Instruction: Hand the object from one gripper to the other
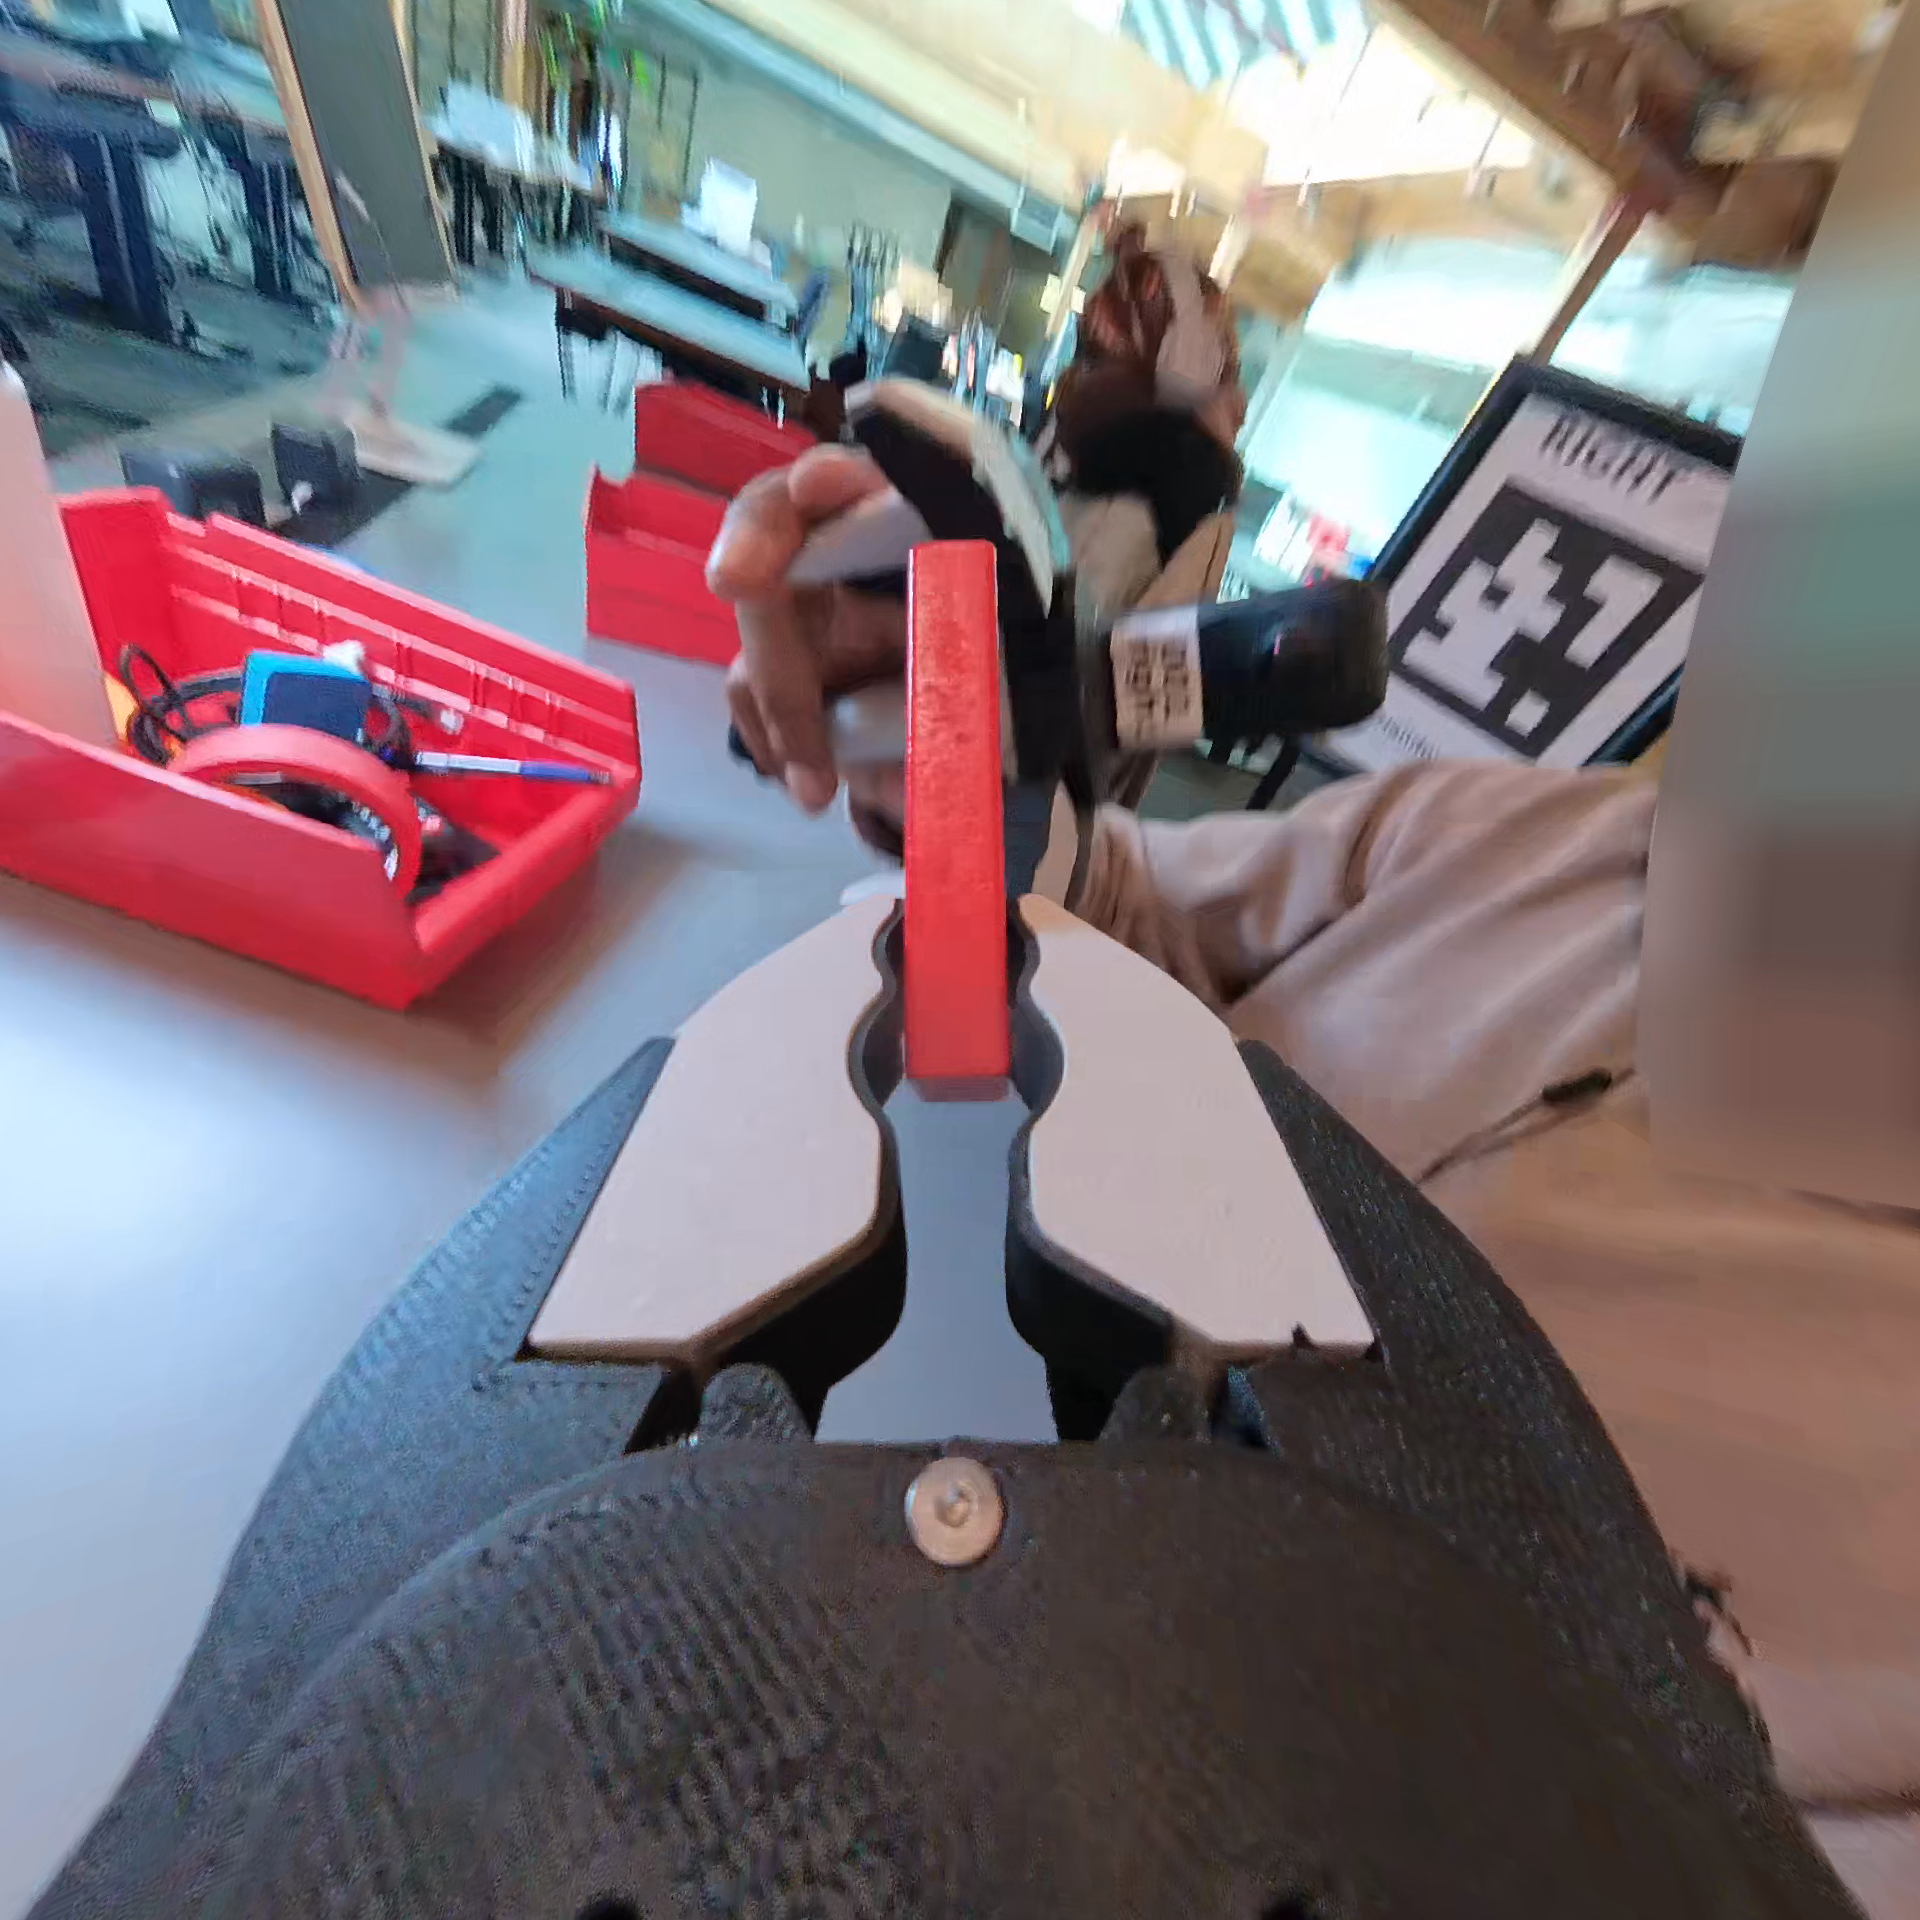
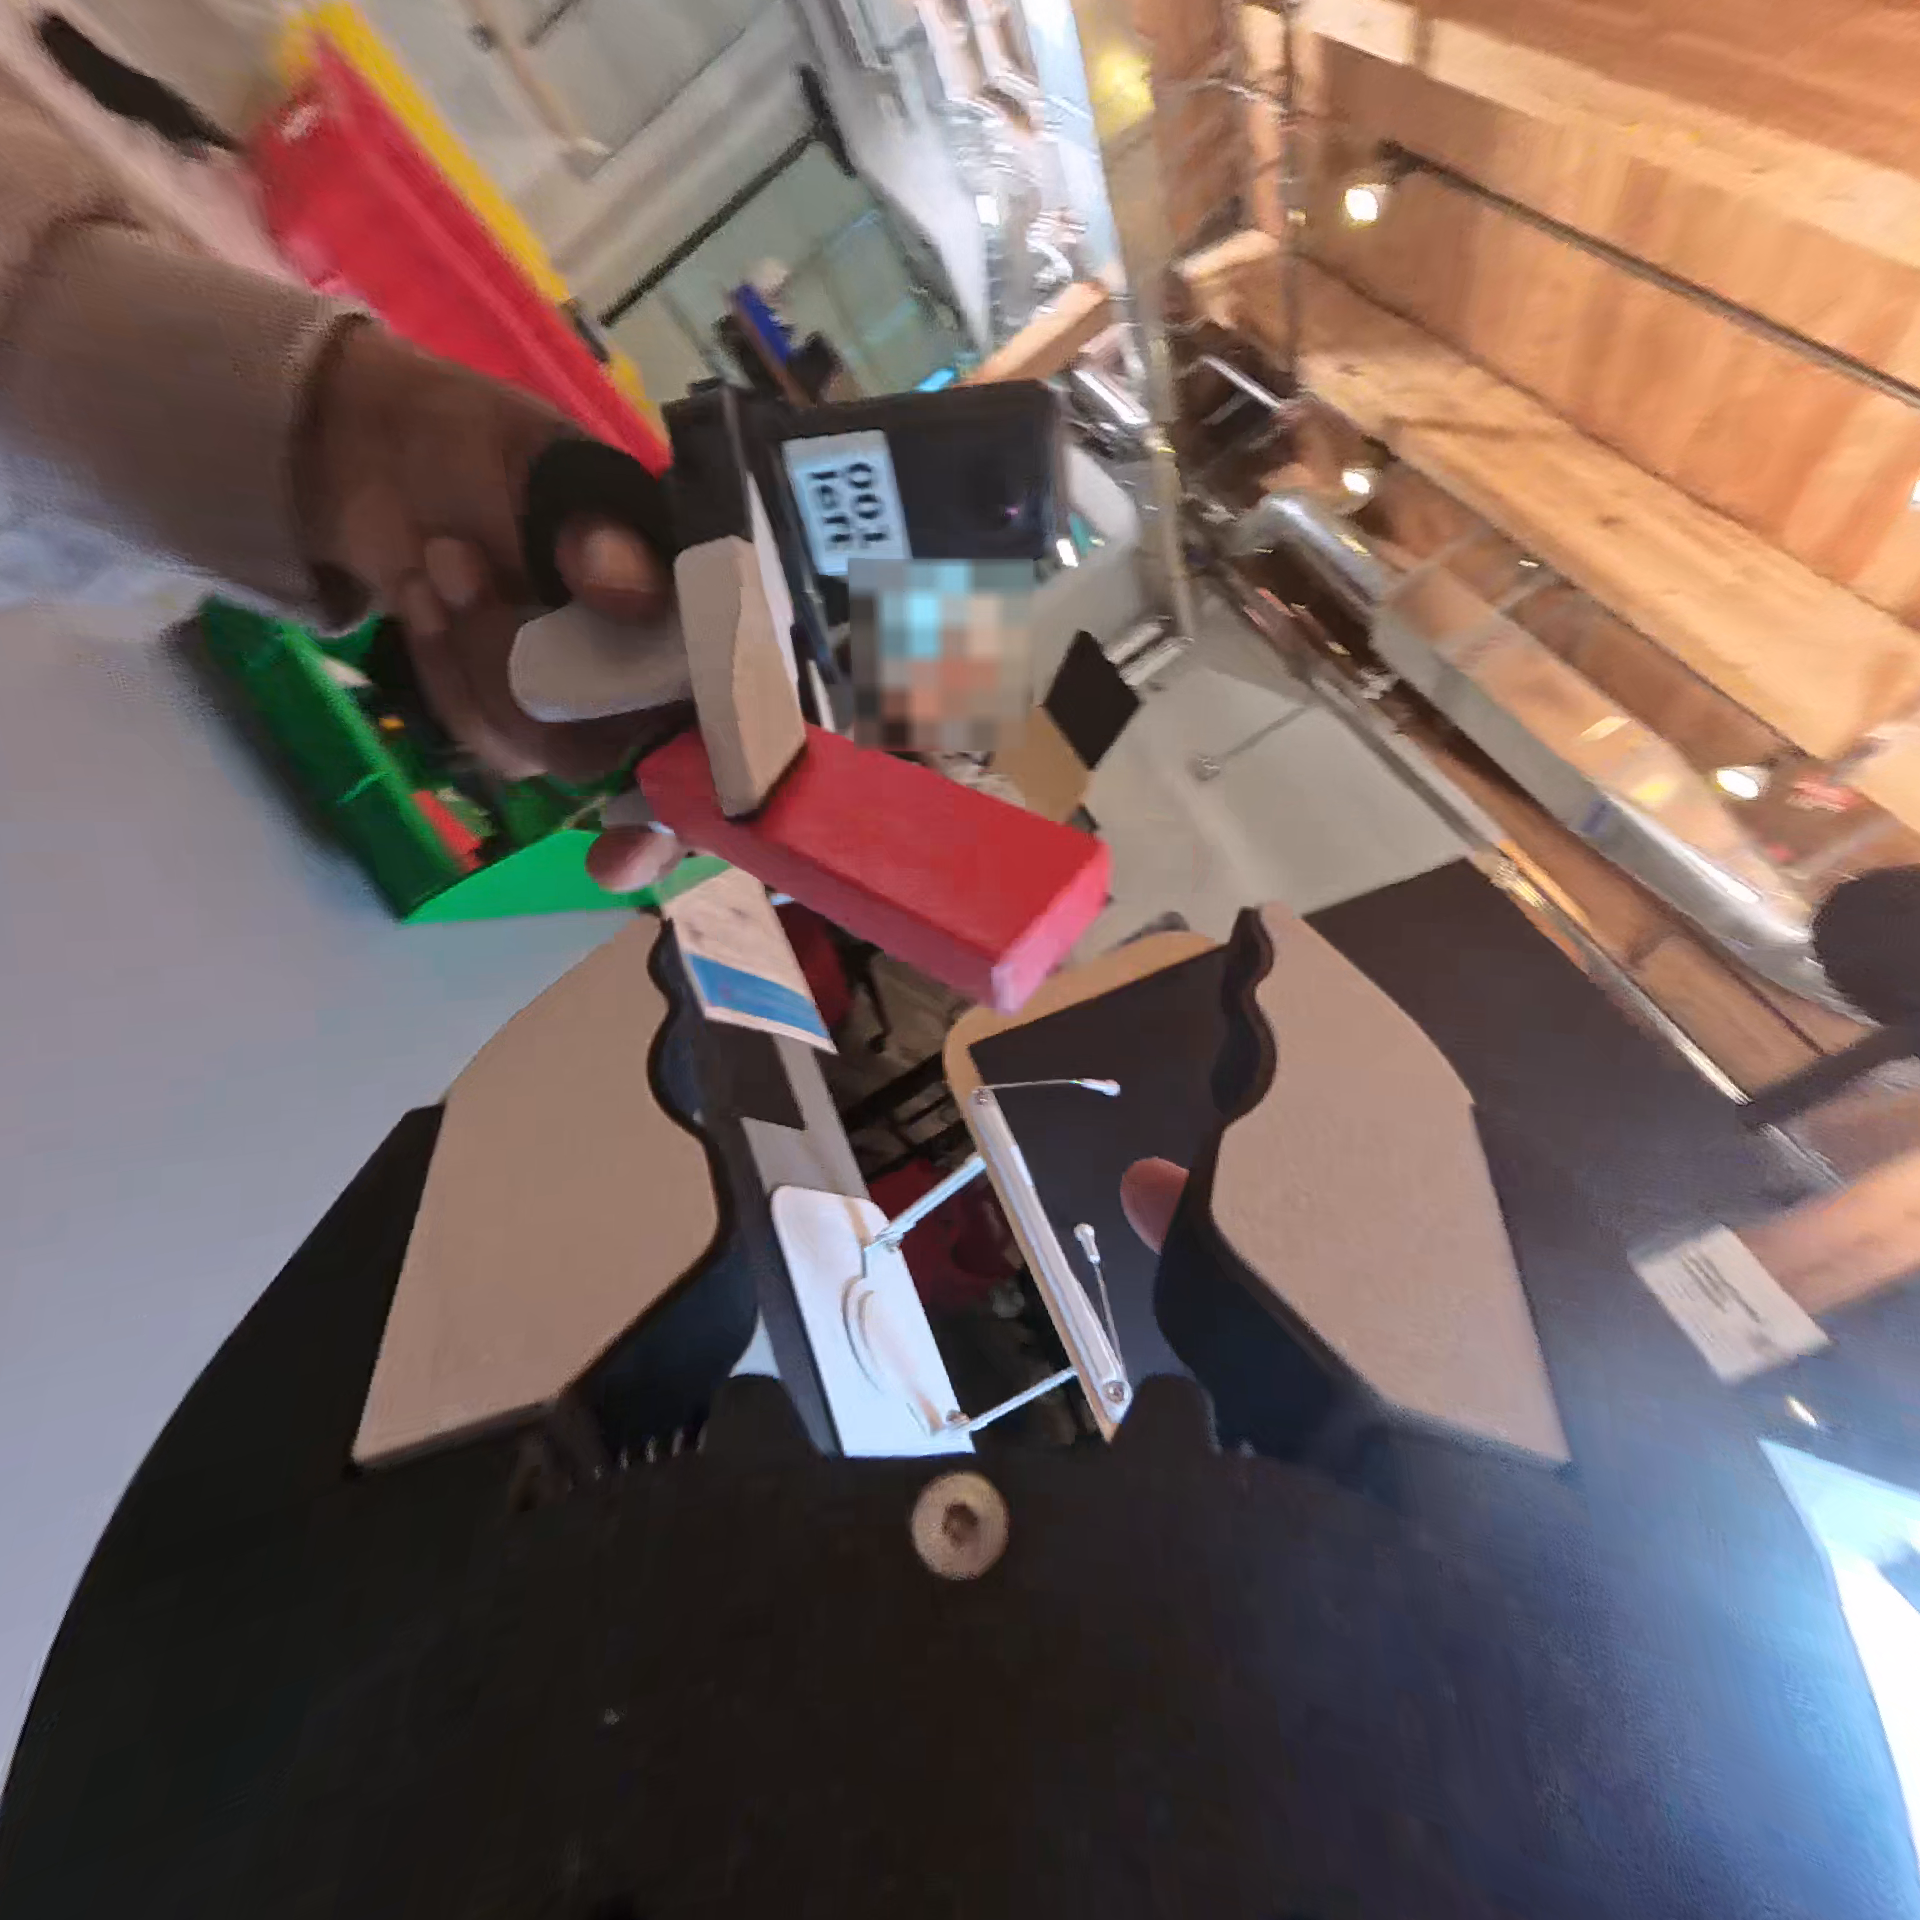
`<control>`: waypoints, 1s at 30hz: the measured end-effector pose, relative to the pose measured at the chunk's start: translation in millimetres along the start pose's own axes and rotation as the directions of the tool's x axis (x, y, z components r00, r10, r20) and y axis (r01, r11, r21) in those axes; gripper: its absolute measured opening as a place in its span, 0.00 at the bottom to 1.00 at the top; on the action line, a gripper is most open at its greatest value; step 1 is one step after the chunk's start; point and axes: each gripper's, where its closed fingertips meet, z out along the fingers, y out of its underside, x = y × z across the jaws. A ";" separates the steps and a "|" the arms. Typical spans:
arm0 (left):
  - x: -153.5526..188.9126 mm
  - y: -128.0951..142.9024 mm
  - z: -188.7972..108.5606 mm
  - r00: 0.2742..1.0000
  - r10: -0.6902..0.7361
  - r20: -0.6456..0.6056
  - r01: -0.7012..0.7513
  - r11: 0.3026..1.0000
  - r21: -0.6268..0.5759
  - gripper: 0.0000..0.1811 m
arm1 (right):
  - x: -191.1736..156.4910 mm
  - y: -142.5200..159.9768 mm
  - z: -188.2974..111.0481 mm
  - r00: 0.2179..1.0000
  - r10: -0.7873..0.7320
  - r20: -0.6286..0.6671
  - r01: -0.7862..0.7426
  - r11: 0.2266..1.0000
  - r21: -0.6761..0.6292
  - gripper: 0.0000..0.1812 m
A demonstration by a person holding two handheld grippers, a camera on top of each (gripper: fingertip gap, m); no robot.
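Nearest in the left wrist view: left gripper [image 1: 954,935], pale fingers [image 1: 748,1143] clamped on the near end of a red block [image 1: 954,790]. Block upright between the fingertips, long body reaching away from the camera, held in the air above a grey table [image 1: 208,1143].

Just past the block's far end: right gripper [image 1: 935,582], blurred, in a hand [image 1: 800,665] with a beige sleeve [image 1: 1351,914]. Too blurred from this side to tell touching from merely close.

Nearest in the right wrist view: right gripper [image 2: 956,997] with fingers [image 2: 561,1174] spread wide apart and nothing between them. Free end of the red block [image 2: 883,862] just beyond the tips, nearer the right-hand finger, seemingly not touching either one. Block tilted here, its far end pinched by the left gripper [image 2: 743,790], one pale finger [image 2: 743,686] lying flat across the top face. Behind that, the hand [image 2: 447,551] on the left gripper's handle.

Farther off on the table: a red bin [image 1: 260,831] to the left, holding a roll of red tape [image 1: 301,774], a blue box [image 1: 307,696], cables and a pen. A second red bin [image 1: 665,551] behind it. A green bin [image 2: 343,748] on the table in the right wrist view.

At the back: a black-and-white marker board [image 1: 1538,603] to the right, more tables, and wooden shelving [image 2: 1558,364].
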 end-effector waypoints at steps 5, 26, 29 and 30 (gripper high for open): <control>11.5 33.8 -1.0 0.992 -0.063 -0.110 0.040 0.979 -0.201 0.09 | -40.5 -5.8 -9.0 0.964 -0.054 0.262 0.052 0.999 0.017 0.44; 8.9 -65.9 -4.3 0.979 0.113 0.170 -0.183 0.852 0.491 0.21 | 42.2 -21.2 -18.6 0.907 0.266 -0.327 -0.186 0.949 0.256 0.19; 8.1 -58.5 11.4 0.985 0.096 0.147 -0.156 0.862 0.483 0.20 | 20.0 -27.4 -7.8 0.926 0.108 -0.362 -0.040 0.981 0.188 0.19; 12.4 -55.7 14.1 0.987 0.109 0.114 -0.151 0.872 0.466 0.11 | 17.9 -27.6 -6.8 0.921 0.067 -0.384 -0.002 0.986 0.167 0.19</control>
